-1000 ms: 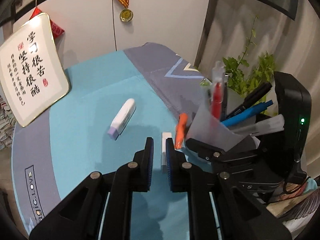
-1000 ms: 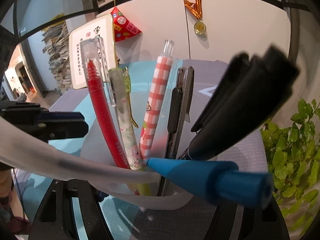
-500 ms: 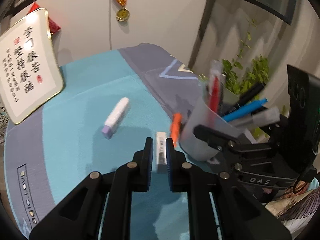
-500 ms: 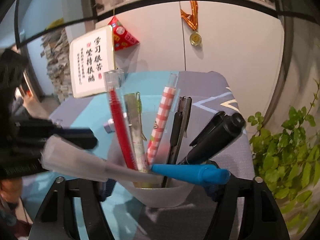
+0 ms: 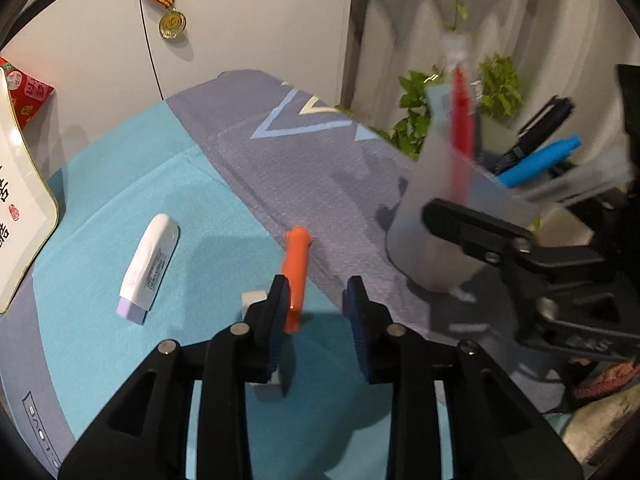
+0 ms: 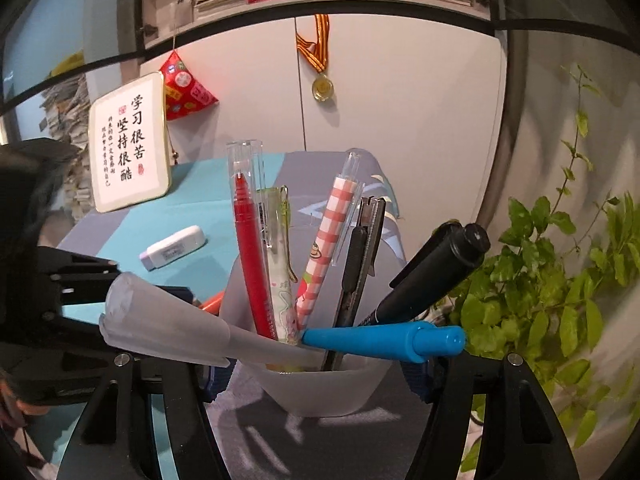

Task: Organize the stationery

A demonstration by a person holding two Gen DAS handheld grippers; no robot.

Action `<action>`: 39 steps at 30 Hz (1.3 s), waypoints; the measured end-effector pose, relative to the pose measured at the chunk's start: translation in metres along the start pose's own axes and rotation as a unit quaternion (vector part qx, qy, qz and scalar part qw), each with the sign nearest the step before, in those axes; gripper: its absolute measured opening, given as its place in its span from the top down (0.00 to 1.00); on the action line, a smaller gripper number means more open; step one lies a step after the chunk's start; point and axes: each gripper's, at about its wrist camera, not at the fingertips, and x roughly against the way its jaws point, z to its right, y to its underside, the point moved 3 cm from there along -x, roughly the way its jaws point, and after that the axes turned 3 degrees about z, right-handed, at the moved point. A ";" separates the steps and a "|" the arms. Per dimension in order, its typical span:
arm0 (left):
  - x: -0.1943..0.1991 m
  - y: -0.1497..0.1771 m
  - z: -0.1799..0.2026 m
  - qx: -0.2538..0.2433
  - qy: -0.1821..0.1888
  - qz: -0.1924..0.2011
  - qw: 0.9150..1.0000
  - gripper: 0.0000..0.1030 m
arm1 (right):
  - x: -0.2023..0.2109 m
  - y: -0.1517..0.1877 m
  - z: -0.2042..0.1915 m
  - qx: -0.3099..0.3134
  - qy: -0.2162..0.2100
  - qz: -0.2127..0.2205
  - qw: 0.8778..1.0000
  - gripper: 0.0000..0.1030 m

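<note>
Left gripper: the black two-finger left gripper (image 5: 316, 312) with blue pads hangs over the teal and grey table mat (image 5: 100, 216); its jaws are opening and stand a little apart, pressing on nothing.
Small white eraser: the small white block eraser (image 5: 253, 300) lies on the mat just outside the left finger, partly hidden behind it.
Orange pen: the short orange pen (image 5: 295, 270) lies on the mat, its near end showing in the gap beside the left pad; no contact is visible.
Correction tape: the white correction-tape case with a lilac end (image 5: 149, 268) lies flat, well to the left.
Right gripper: the black right gripper (image 6: 316, 376) is closed on the frosted translucent pen cup (image 6: 320, 384), a finger on either side.
Cup contents: a red pen (image 6: 250, 256), a checked pink pen (image 6: 328, 240), a blue pen (image 6: 384, 340) and a black marker (image 6: 432, 276) stand in it.
Cup position: right of the orange pen, blurred in the left wrist view.
Background: a framed calligraphy plaque (image 6: 128, 144).
</note>
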 end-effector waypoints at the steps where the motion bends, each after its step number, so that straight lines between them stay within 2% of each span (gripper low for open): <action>1: -0.003 0.001 -0.002 -0.001 -0.008 -0.004 1.000 0.73 | 0.000 0.000 -0.001 0.001 -0.002 0.002 1.000 0.32; 5: -0.005 0.002 -0.005 -0.003 -0.011 -0.002 1.000 0.74 | 0.000 0.001 -0.007 0.001 -0.028 0.012 1.000 0.32; 6: -0.005 0.002 -0.004 -0.004 -0.014 -0.003 1.000 0.80 | -0.001 0.000 -0.009 0.002 -0.031 0.014 0.999 0.32; 7: -0.006 0.002 -0.003 -0.008 -0.016 -0.004 1.000 0.91 | -0.002 0.000 -0.010 0.003 -0.034 0.015 0.999 0.32; 11: -0.001 0.006 0.001 -0.018 -0.013 -0.009 1.000 0.92 | -0.001 0.001 -0.009 0.000 -0.036 0.021 0.999 0.32; 16: 0.035 0.017 0.008 -0.026 -0.002 0.010 1.000 0.94 | 0.001 0.004 -0.005 -0.010 -0.039 0.026 0.999 0.32; 23: 0.069 0.062 0.012 -0.020 0.016 -0.007 1.000 0.94 | 0.003 0.005 -0.010 -0.007 -0.042 0.027 0.999 0.32; 29: 0.062 0.080 0.009 -0.010 0.000 -0.011 1.000 0.93 | 0.006 0.008 -0.013 -0.001 -0.042 0.028 0.999 0.32; 30: 0.062 0.078 0.010 -0.011 -0.001 -0.004 1.000 0.90 | 0.006 0.009 -0.014 -0.001 -0.042 0.027 0.999 0.32; 31: 0.060 0.075 0.010 -0.012 -0.001 0.001 1.000 0.80 | 0.007 0.009 -0.014 -0.001 -0.043 0.027 0.999 0.32; 33: 0.054 0.071 0.012 -0.016 0.002 0.006 1.000 0.71 | 0.007 0.009 -0.014 -0.001 -0.043 0.026 0.999 0.32; 37: 0.032 0.066 0.015 -0.013 0.003 -0.012 1.000 0.74 | 0.007 0.008 -0.014 0.001 -0.043 0.026 0.999 0.32; 38: 0.029 0.065 0.014 -0.008 0.001 -0.009 1.000 0.78 | 0.007 0.008 -0.014 0.001 -0.043 0.026 0.999 0.32; 39: 0.030 0.064 0.013 -0.003 0.003 -0.005 1.000 0.90 | 0.007 0.008 -0.013 0.000 -0.044 0.025 0.999 0.32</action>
